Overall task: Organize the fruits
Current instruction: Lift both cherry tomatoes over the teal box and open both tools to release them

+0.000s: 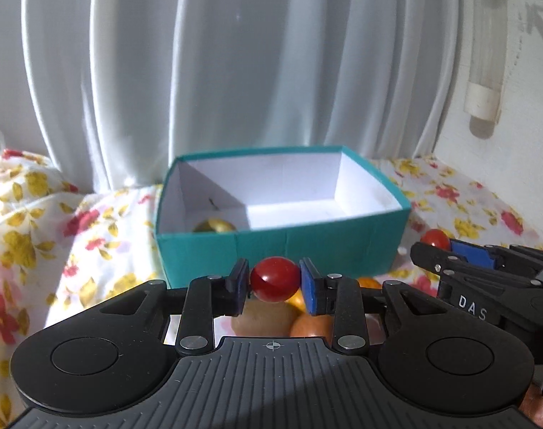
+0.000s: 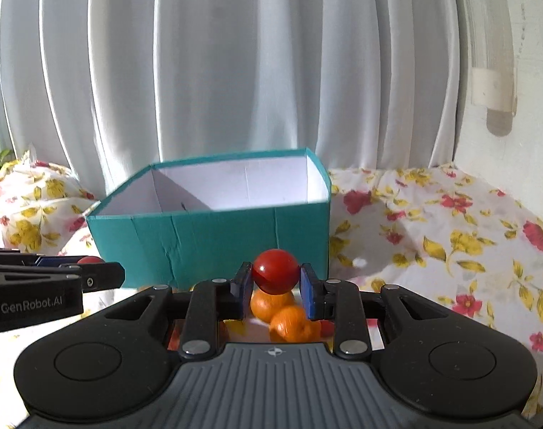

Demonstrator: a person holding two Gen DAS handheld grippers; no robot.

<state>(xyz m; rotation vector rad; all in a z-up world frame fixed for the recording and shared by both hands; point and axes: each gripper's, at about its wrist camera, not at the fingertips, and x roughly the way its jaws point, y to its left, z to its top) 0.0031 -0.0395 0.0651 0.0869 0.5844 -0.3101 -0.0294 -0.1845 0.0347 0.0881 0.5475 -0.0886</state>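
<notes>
My left gripper (image 1: pixel 275 284) is shut on a red cherry tomato (image 1: pixel 275 279), held in front of the teal box (image 1: pixel 278 246). My right gripper (image 2: pixel 275 282) is shut on a second red cherry tomato (image 2: pixel 275 271); it also shows in the left wrist view (image 1: pixel 435 238), to the right of the left gripper. The box has a white inside with a divider; a yellow-green fruit (image 1: pixel 214 226) lies in its left compartment. Below the grippers lie oranges (image 2: pixel 287 321) and a brown kiwi (image 1: pixel 262 318).
The box stands on a floral cloth (image 2: pixel 432 236) in front of a white curtain (image 2: pixel 235 71). A white wall with a clear tube (image 2: pixel 493 53) is on the right. The left gripper shows at the left of the right wrist view (image 2: pixel 92 271).
</notes>
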